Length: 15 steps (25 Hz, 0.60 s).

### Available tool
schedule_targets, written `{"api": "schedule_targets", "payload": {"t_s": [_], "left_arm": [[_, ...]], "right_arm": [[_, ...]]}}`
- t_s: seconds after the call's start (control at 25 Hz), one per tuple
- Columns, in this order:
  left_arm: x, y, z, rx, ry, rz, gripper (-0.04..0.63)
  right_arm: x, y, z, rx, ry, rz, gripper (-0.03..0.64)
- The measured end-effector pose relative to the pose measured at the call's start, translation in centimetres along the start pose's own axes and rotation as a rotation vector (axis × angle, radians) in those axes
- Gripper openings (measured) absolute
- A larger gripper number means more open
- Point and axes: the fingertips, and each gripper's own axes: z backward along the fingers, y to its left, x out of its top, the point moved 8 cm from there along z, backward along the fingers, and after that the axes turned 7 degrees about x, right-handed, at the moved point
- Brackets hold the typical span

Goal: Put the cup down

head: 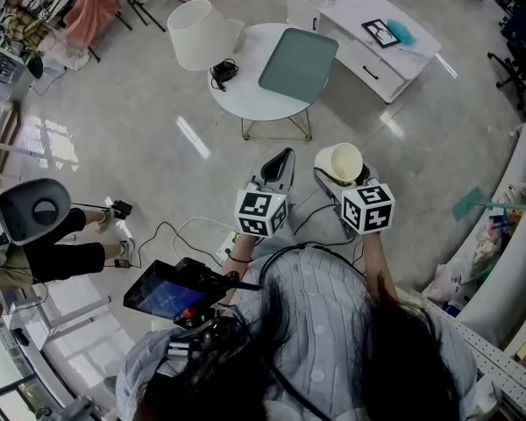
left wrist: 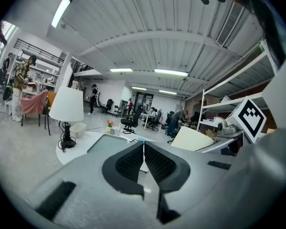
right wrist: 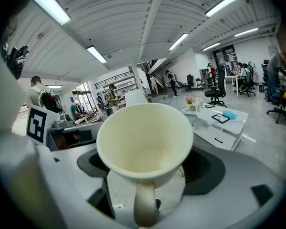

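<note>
A cream cup [head: 340, 161] with a wide rim is held in the air, and my right gripper [head: 337, 179] is shut on it. In the right gripper view the cup [right wrist: 144, 141] fills the middle, empty, its handle [right wrist: 145, 208] pointing back at the camera, with a dark pad on either side of its body. My left gripper [head: 284, 156] hangs just left of it, shut with nothing between its pads [left wrist: 133, 161]. From the left gripper view the cup [left wrist: 194, 139] shows at the right. Both are above the floor, short of the round white table [head: 256, 102].
On the round table stand a white lamp [head: 198, 33] and a green-grey tray [head: 299, 62]. A white low cabinet [head: 374, 49] is behind it. Cables [head: 186, 230] lie on the floor below. A seated person [head: 48, 244] is at the left, shelving [head: 508, 235] at the right.
</note>
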Motion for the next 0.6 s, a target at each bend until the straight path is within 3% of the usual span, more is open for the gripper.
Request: {"api": "schedule_targets", "payload": {"t_s": [0.6], "left_arm": [[3.2,9.2,-8.6,-0.064,0.051,0.015,0.018]], "right_arm": [[5.3,-2.3,-9.6,-0.075,0.013,-0.07,0.403]]}}
